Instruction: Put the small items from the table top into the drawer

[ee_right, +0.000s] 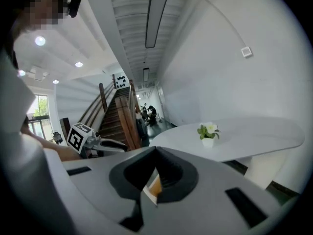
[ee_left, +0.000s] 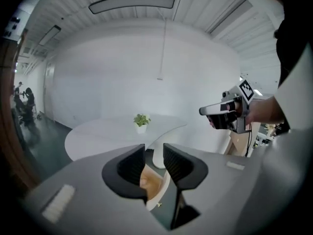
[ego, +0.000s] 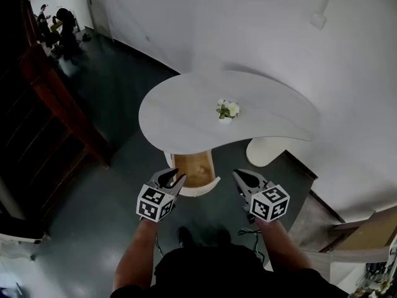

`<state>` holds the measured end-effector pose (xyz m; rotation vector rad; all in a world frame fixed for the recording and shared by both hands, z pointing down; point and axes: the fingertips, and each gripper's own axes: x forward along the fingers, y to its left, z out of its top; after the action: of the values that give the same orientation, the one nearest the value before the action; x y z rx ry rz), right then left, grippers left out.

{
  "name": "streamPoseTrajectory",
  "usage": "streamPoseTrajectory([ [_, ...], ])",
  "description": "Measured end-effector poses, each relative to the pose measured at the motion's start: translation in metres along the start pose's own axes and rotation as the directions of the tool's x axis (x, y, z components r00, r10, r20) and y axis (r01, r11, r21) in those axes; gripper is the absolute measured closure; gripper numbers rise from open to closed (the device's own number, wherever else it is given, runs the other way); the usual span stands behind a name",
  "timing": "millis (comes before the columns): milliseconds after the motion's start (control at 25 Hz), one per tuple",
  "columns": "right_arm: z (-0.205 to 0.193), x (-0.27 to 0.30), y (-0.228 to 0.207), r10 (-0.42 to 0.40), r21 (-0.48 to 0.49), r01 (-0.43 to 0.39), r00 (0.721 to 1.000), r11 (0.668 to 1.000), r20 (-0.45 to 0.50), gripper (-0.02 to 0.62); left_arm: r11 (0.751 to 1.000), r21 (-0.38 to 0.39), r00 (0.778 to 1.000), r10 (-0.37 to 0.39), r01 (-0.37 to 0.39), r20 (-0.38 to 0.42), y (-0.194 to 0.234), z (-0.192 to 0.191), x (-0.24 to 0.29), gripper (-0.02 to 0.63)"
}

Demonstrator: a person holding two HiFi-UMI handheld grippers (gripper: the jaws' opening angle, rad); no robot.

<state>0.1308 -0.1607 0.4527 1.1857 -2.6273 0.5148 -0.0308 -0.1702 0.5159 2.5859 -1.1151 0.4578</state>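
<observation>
White walls point(ego: 248, 30), dark glossy floor point(ego: 111, 92), wooden staircase point(ee_right: 115, 114), long ceiling lamp point(ee_left: 131, 3)

No words, numbers or brand names can be read. The cubes on the left gripper point(ego: 172, 177) and the right gripper point(ego: 238, 175) bear only black-and-white square patterns. The wall plate point(ego: 318, 19) above the table point(ego: 186, 113) looks blank.

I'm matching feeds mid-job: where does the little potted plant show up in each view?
Head view: the potted plant stands just above and right of centre, on the white table.
Left gripper view: the plant is slightly left of centre, above the jaws.
Right gripper view: the plant is right of centre, at mid-height.
Shared landmark: the white table under it, in all three views.
</observation>
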Motion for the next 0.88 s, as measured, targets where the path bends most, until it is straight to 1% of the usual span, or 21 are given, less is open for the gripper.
streamPoseTrajectory([
  [80, -0.001, -0.013, -0.008, 0.028, 0.002, -0.028, 1.0, 1.0, 0.007, 0.586, 0.999, -0.01, 0.999, 0.039, -0.039, 0.026, -0.012, 0.01, 0.0, 0.495],
  [240, 0.002, -0.049, -0.031, 0.074, 0.005, -0.074, 0.997, 0.997, 0.036, 0.586, 0.995, -0.006, 0.994, 0.097, -0.097, 0.051, -0.045, 0.031, 0.003, 0.524],
  [280, 0.004, -0.057, -0.037, 0.083, -0.001, -0.083, 0.996, 0.997, 0.042, 0.585, 0.994, -0.017, 0.992, 0.112, -0.111, 0.061, -0.051, 0.037, 0.004, 0.54],
  [320, 0.006, -0.064, -0.042, 0.094, -0.007, -0.094, 0.994, 0.996, 0.047, 0.586, 0.992, -0.035, 0.989, 0.126, -0.124, 0.071, -0.057, 0.042, 0.004, 0.569],
  [400, 0.009, -0.076, -0.049, 0.12, -0.021, -0.119, 0.991, 0.993, 0.058, 0.586, 0.986, -0.07, 0.983, 0.158, -0.152, 0.09, -0.069, 0.051, 0.002, 0.587],
  [520, 0.017, -0.092, -0.056, 0.157, -0.034, -0.155, 0.983, 0.987, 0.09, 0.586, 0.978, -0.089, 0.974, 0.2, -0.191, 0.103, -0.086, 0.059, 0.0, 0.593],
  [680, 0.03, -0.099, -0.055, 0.191, -0.06, -0.184, 0.972, 0.981, 0.138, 0.586, 0.97, -0.088, 0.965, 0.235, -0.226, 0.119, -0.103, 0.067, -0.003, 0.595],
  [800, 0.043, -0.102, -0.046, 0.2, -0.09, -0.187, 0.966, 0.978, 0.165, 0.586, 0.962, -0.096, 0.953, 0.267, -0.255, 0.146, -0.101, 0.078, -0.012, 0.595],
  [880, 0.053, -0.103, -0.04, 0.196, -0.115, -0.177, 0.963, 0.977, 0.182, 0.586, 0.955, -0.092, 0.941, 0.294, -0.282, 0.17, -0.092, 0.089, -0.021, 0.595],
])
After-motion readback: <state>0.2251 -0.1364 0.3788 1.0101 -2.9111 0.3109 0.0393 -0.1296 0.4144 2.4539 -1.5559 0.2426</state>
